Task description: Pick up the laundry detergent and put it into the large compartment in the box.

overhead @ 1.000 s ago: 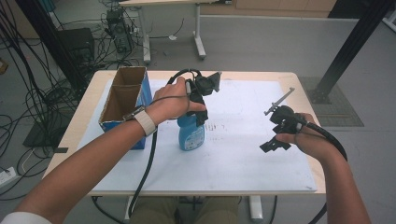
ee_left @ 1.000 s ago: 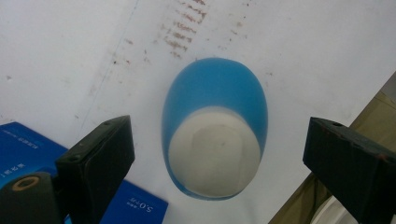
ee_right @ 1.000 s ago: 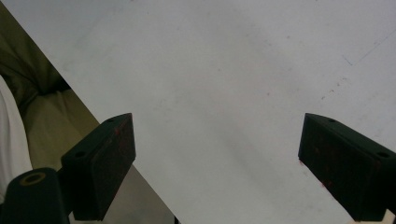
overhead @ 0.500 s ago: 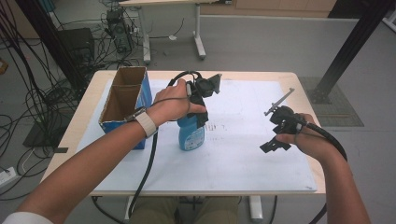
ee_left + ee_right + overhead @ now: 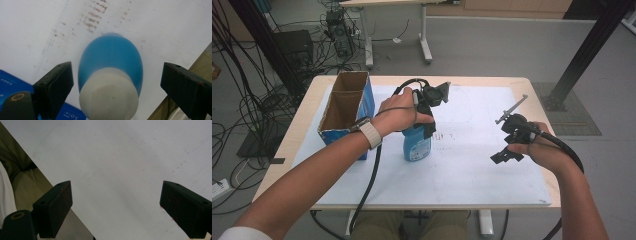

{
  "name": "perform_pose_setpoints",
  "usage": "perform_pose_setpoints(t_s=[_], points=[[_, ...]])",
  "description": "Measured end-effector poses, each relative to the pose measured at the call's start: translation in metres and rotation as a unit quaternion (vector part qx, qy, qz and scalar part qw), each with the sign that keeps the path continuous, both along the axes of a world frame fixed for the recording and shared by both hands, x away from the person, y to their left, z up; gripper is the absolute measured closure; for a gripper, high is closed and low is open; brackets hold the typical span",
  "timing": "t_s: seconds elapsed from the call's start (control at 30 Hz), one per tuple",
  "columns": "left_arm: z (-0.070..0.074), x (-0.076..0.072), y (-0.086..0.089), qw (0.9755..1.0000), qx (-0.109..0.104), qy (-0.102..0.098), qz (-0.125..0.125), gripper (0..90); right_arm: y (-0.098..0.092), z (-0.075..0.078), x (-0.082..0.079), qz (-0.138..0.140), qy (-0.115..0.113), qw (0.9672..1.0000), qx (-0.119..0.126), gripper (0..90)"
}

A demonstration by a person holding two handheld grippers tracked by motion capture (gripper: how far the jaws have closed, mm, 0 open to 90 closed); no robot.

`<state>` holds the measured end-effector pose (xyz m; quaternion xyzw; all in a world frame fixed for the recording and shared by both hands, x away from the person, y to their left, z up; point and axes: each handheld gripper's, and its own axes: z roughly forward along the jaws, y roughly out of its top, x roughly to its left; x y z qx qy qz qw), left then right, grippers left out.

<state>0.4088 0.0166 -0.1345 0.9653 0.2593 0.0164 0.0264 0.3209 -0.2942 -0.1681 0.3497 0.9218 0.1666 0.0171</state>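
A blue bottle [image 5: 417,146] with a white cap stands upright on the white sheet near the middle of the table. My left gripper [image 5: 426,126] points down over it. In the left gripper view the bottle [image 5: 110,60] rises between the two black jaws. There is a gap on each side of the cap, so the pads do not touch it. The jaws have just been closing around it, and the left gripper [image 5: 116,83] is still open. At the right, my right gripper [image 5: 507,152] hovers over the sheet. In its own view the right gripper [image 5: 116,207] is open with nothing between its jaws.
An open cardboard box [image 5: 346,107] with blue sides stands at the table's left, close to my left forearm. The white sheet [image 5: 482,175] covers most of the tabletop. Cables, table legs and a black post stand on the floor beyond the far edge.
My left hand has sunk slightly over the bottle. The bottle and my right hand have stayed where they were.
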Motion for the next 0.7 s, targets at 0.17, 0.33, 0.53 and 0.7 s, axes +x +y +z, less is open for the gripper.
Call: perform_pose_setpoints(t_s=[0.17, 0.33, 0.53, 0.7], points=[[-0.003, 0.000, -0.001, 1.0000, 0.001, -0.003, 0.004, 13.0, -0.001, -0.002, 0.000, 0.000, 0.001, 1.0000, 0.001, 11.0], [-0.006, 0.002, -0.001, 1.0000, 0.002, -0.002, 0.005, 13.6, -0.002, -0.003, 0.000, 0.000, 0.002, 1.0000, 0.002, 11.0], [-0.013, 0.005, 0.000, 1.0000, 0.003, 0.004, 0.005, 14.3, -0.002, -0.004, 0.000, -0.001, 0.002, 1.0000, 0.003, 11.0], [-0.015, 0.005, 0.000, 1.0000, 0.003, 0.005, 0.006, 14.9, -0.002, -0.005, 0.000, -0.001, 0.003, 1.0000, 0.003, 11.0]])
